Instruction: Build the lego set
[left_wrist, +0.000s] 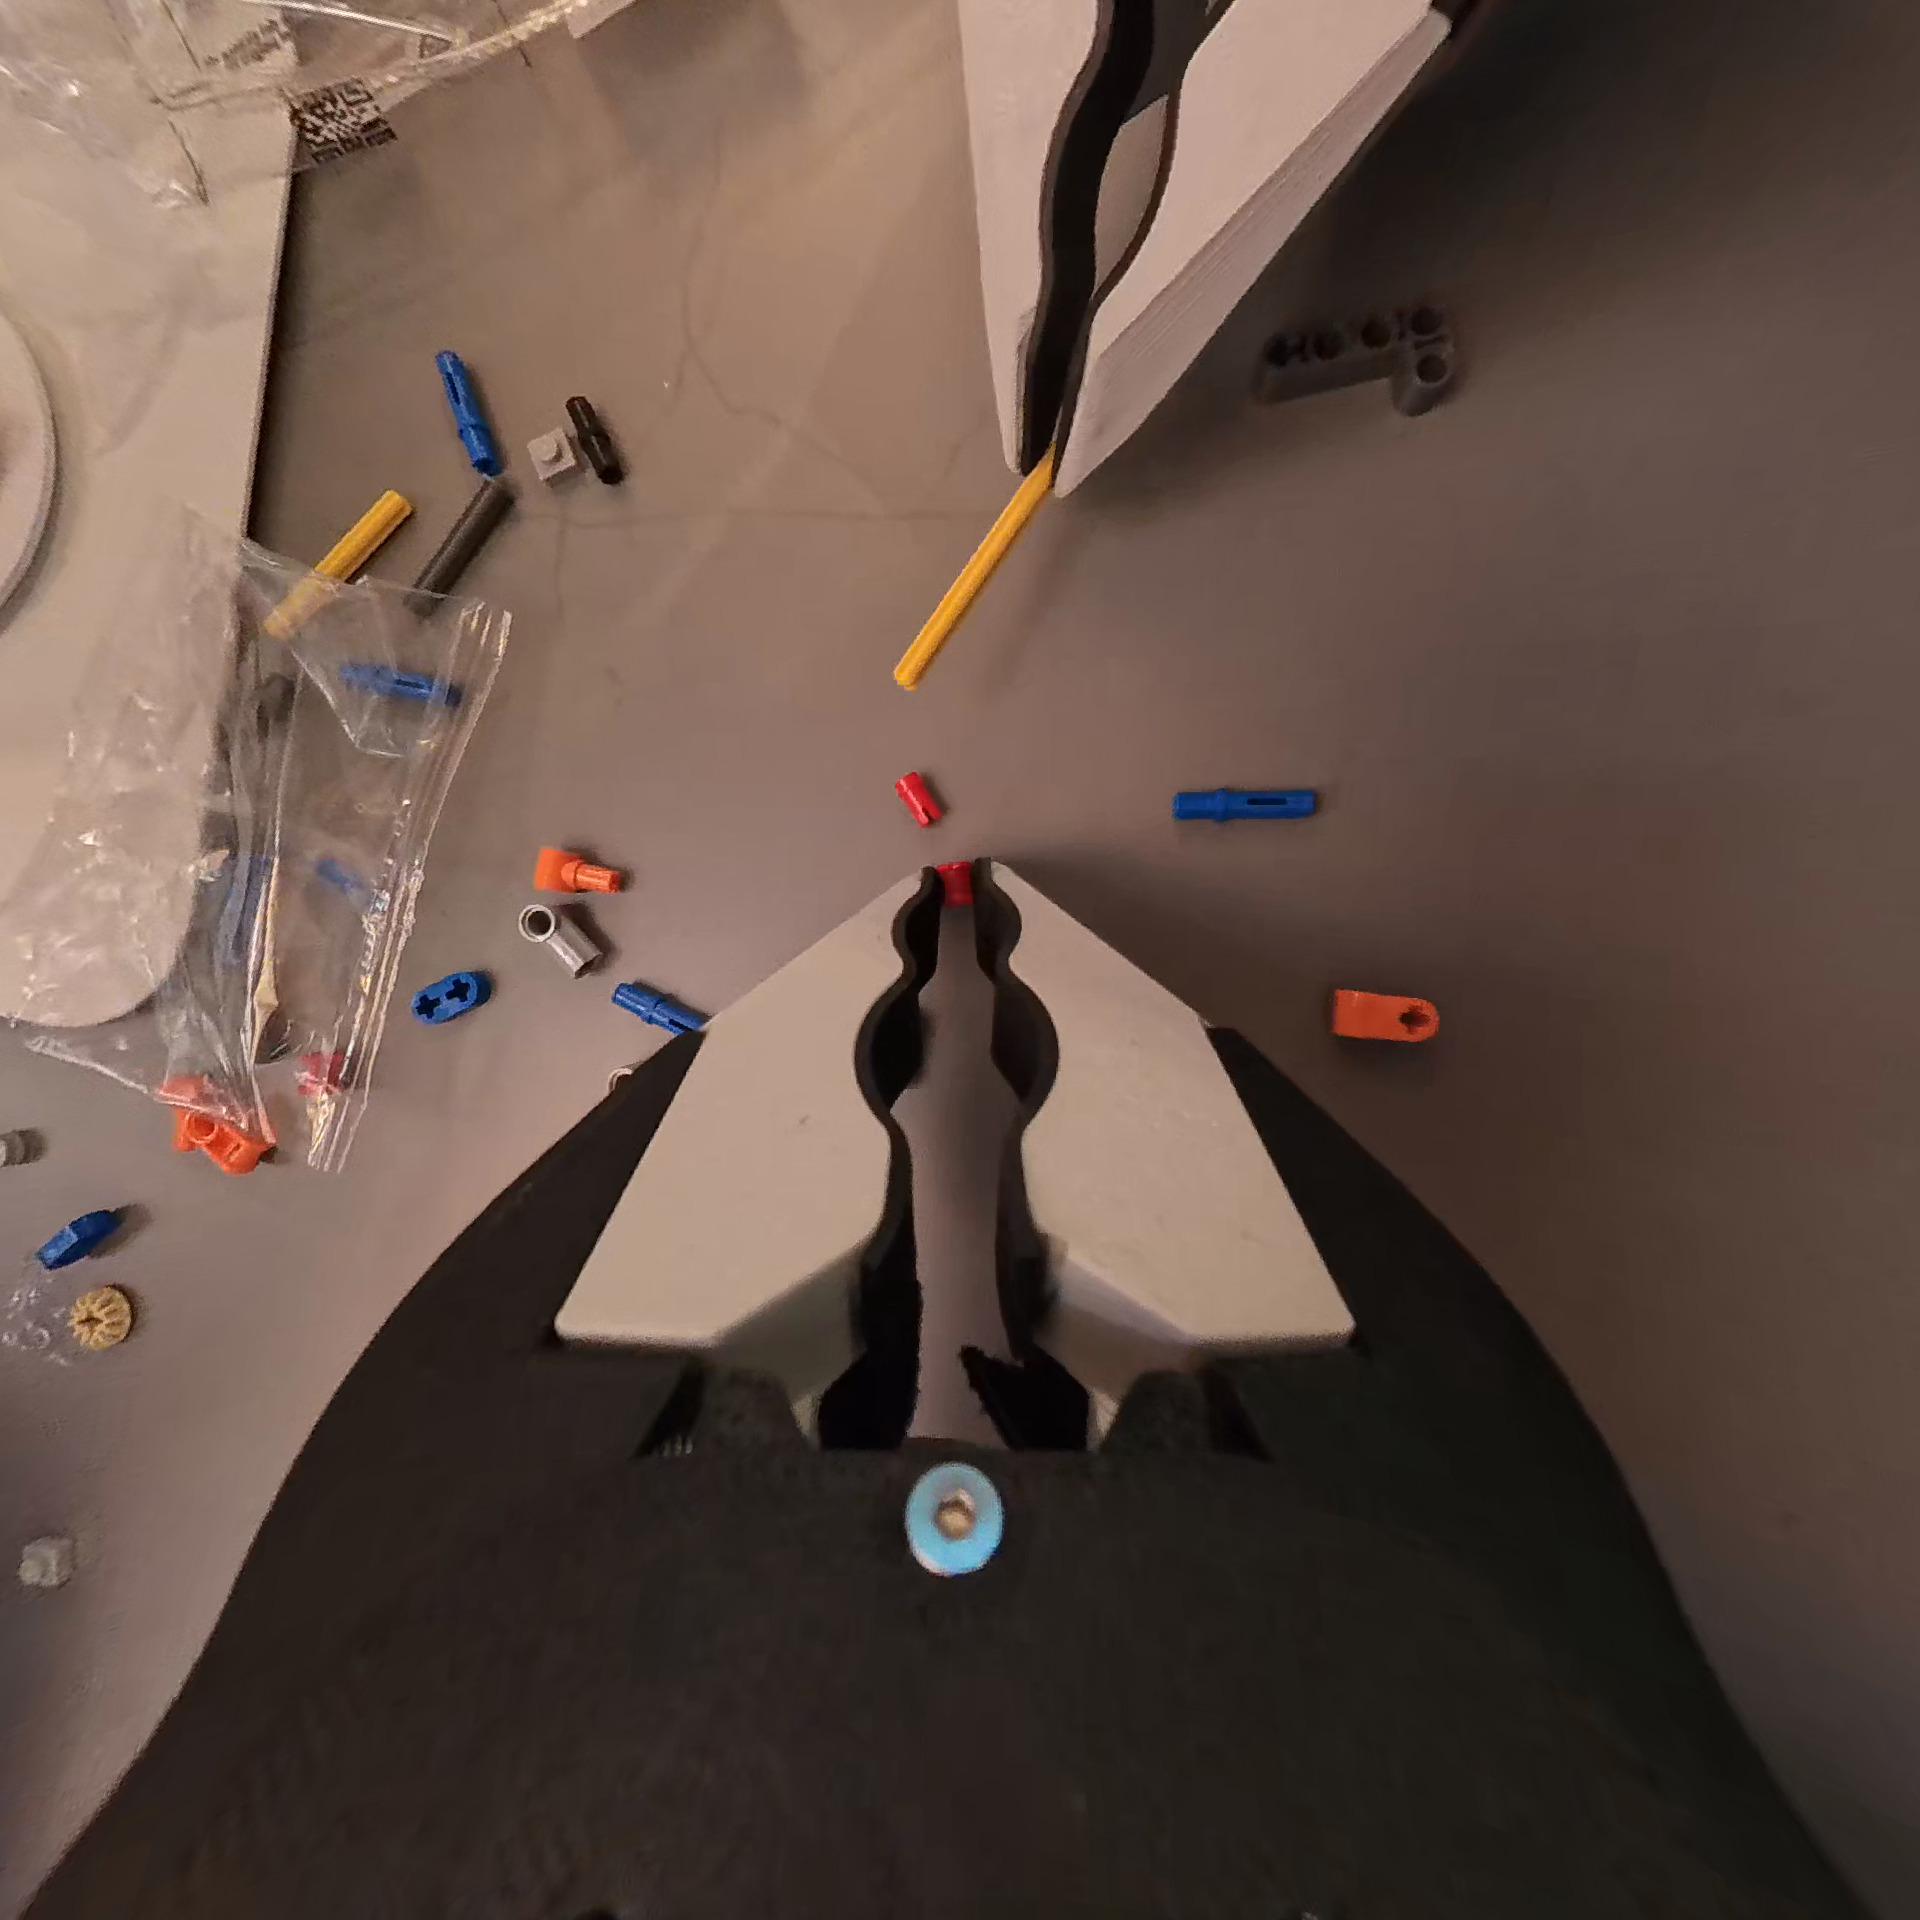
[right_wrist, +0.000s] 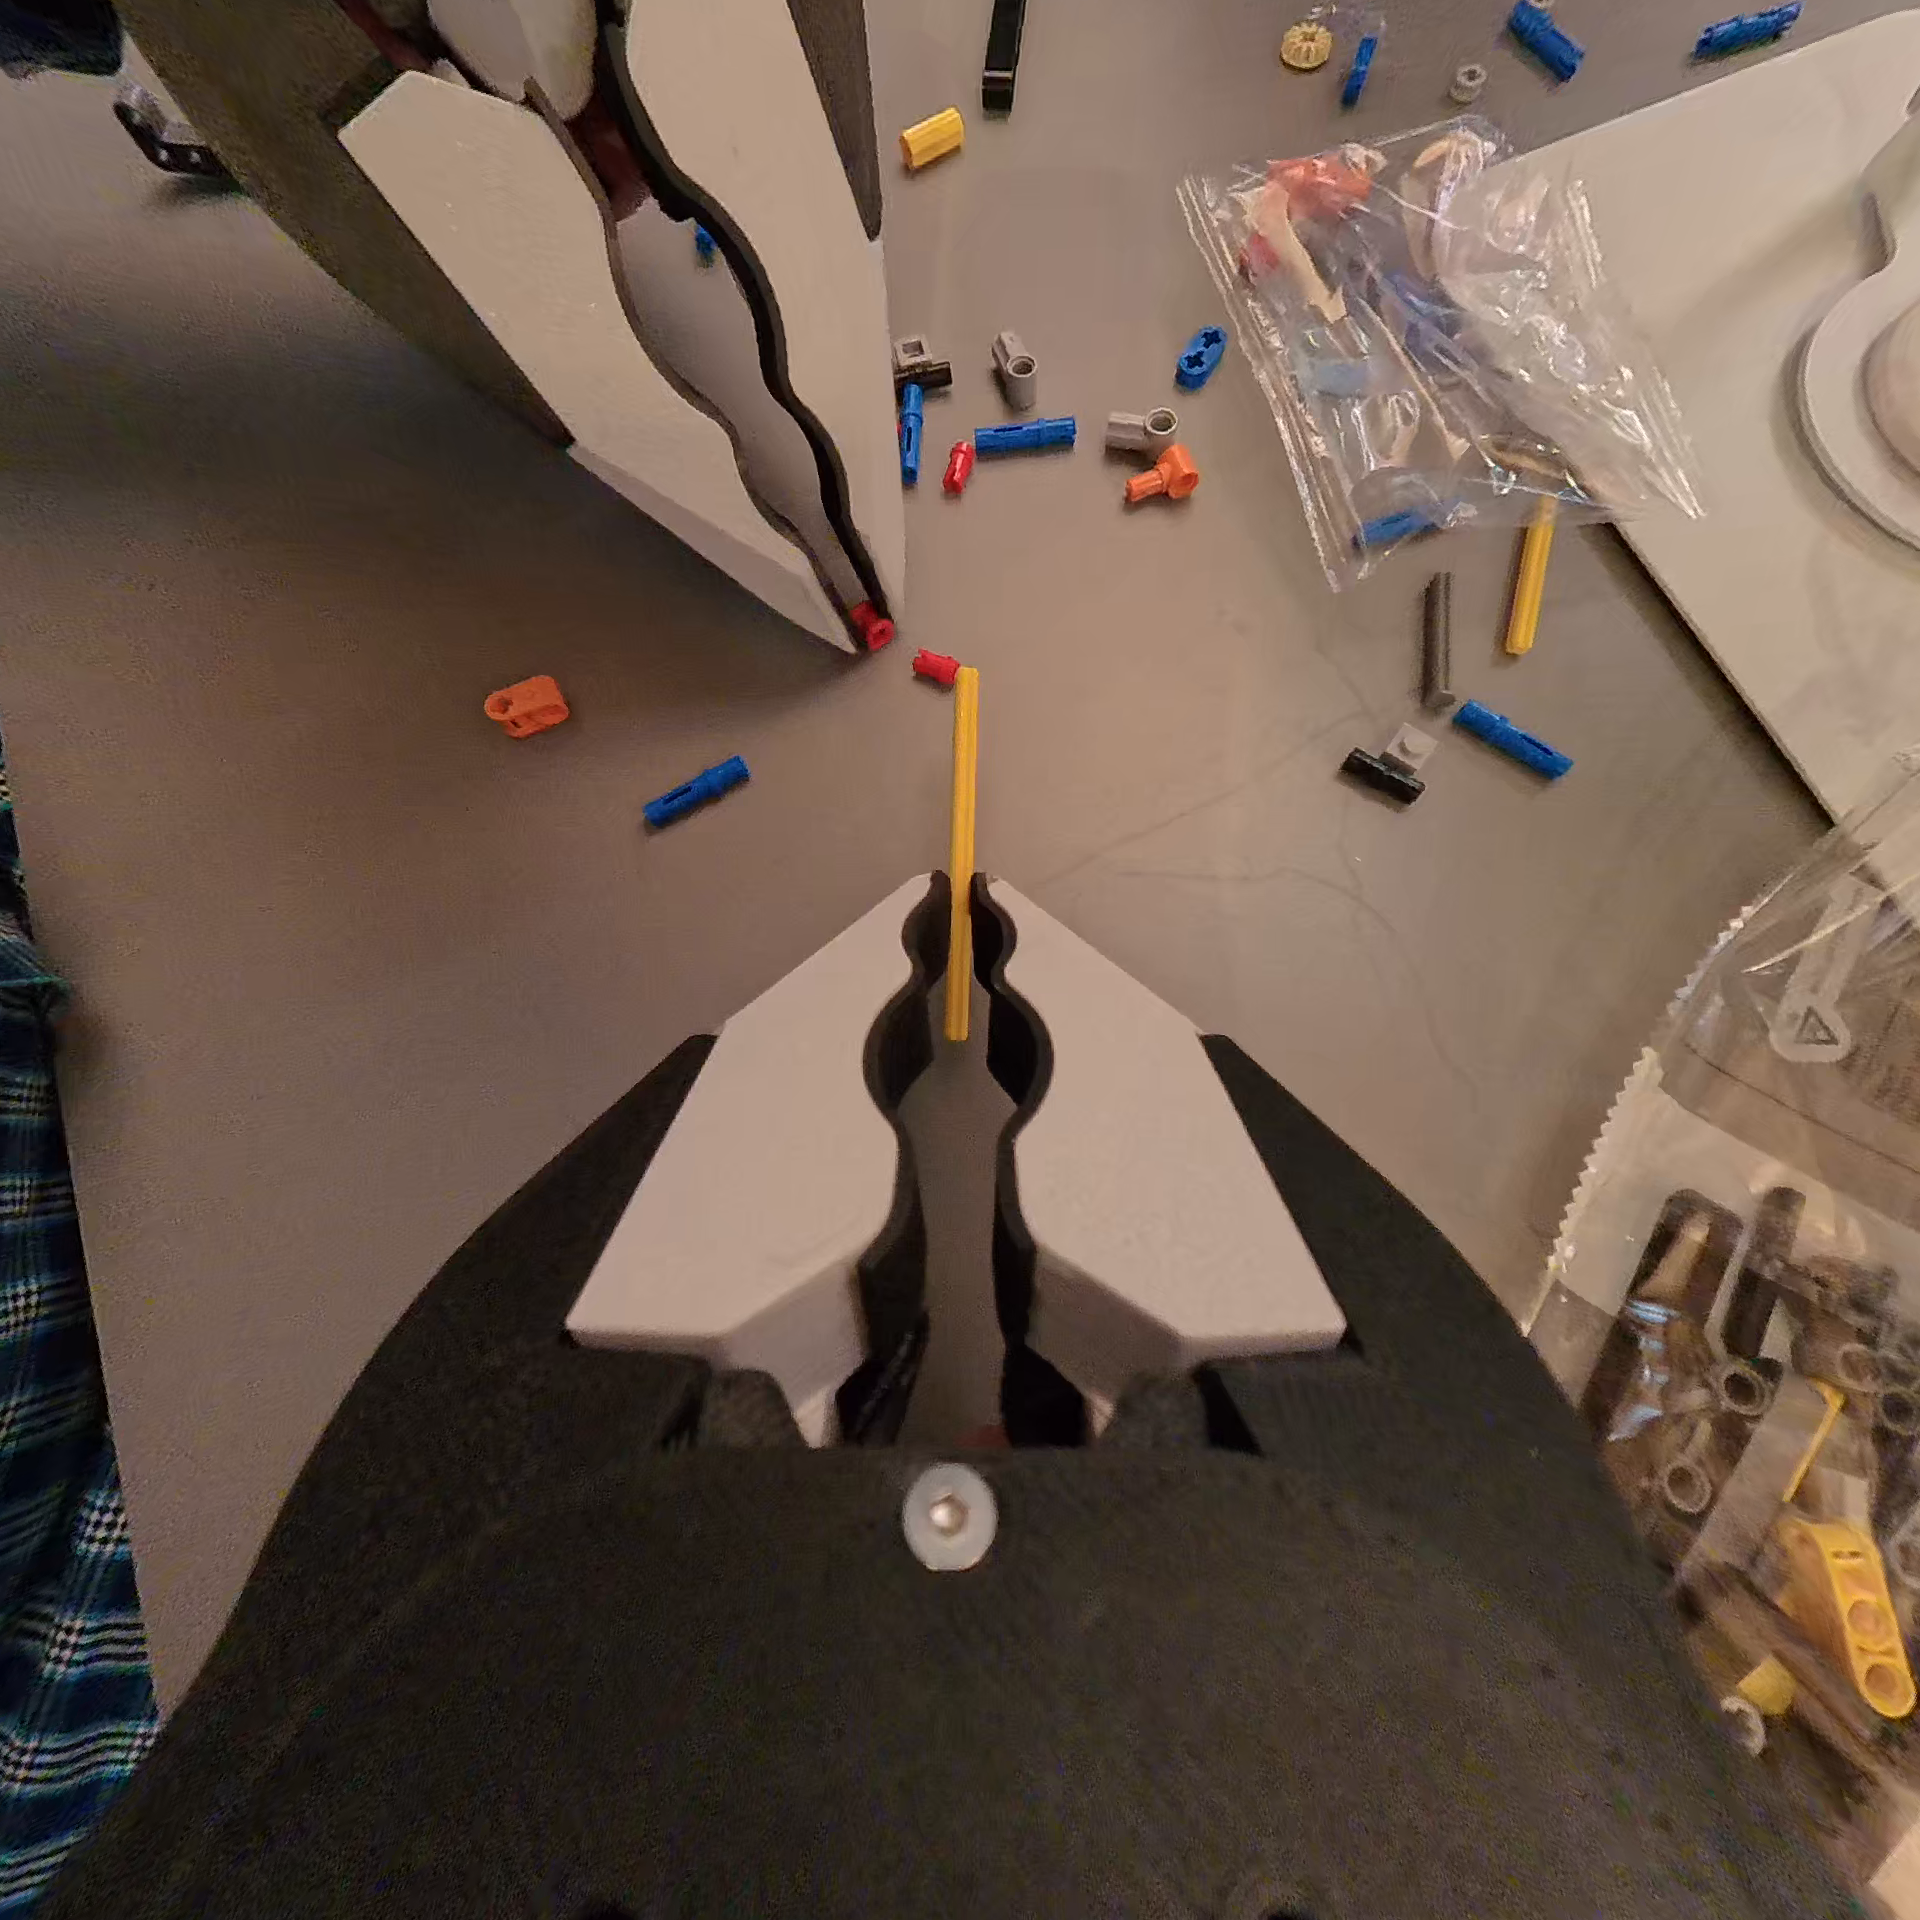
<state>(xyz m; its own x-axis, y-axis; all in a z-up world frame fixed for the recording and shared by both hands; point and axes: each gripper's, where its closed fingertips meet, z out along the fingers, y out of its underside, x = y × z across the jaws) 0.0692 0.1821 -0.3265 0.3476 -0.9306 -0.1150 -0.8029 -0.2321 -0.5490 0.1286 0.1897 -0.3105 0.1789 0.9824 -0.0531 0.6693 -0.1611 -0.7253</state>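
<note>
My left gripper (left_wrist: 954, 871) is shut on a small red bush (left_wrist: 953, 881) at its fingertips; it also shows in the right wrist view (right_wrist: 871, 627), where the red bush (right_wrist: 873, 627) sticks out of the tips. My right gripper (right_wrist: 961, 881) is shut on a long thin yellow axle (right_wrist: 963, 821) that points forward; in the left wrist view the right gripper (left_wrist: 1042, 470) holds the yellow axle (left_wrist: 971, 582) pointing down toward my left tips. A second red bush (left_wrist: 918, 798) lies on the grey table between them, next to the axle's free end (right_wrist: 935, 666).
Loose pieces lie around: a blue pin (left_wrist: 1244, 804), an orange connector (left_wrist: 1384, 1015), an orange pin piece (left_wrist: 575, 872), a grey connector (left_wrist: 562, 936), a grey angled beam (left_wrist: 1361, 358). A clear bag of parts (left_wrist: 301, 831) lies left. Another bag (right_wrist: 1766, 1455) lies right. My right fingertips sit around 7 centimetres from my left ones. About 5 centimetres separates my left fingertips from the blue pin (left_wrist: 1244, 804). It is also in sight in the right wrist view (right_wrist: 694, 788).
</note>
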